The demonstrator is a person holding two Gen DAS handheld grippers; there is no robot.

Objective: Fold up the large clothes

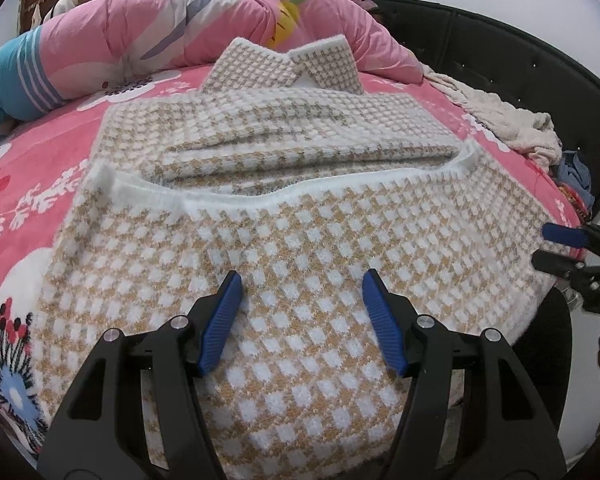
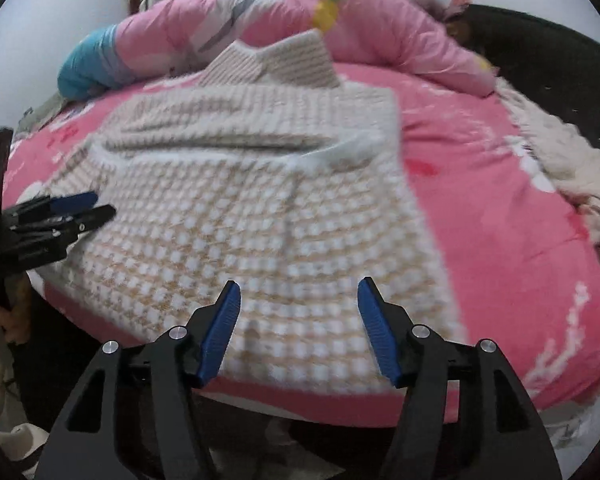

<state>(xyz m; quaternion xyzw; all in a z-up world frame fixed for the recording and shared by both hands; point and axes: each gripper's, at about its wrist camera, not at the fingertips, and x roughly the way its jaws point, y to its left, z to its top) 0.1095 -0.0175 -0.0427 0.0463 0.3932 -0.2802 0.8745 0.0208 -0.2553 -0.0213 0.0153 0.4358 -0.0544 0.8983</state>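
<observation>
Two grippers, left and right, are held wide open, empty, above the sweater spread on the bed; its near hem should be gripped evenly.

**Two wrist fisheye views over a sweater on a bed.**
Left wrist view sits close above the near hem of the houndstooth sweater, facing the pink quilt. Right wrist view looks from further back and rightward, motion-blurred. Both share sweater, quilt, and black headboard; each glimpses the other's gripper.
</observation>
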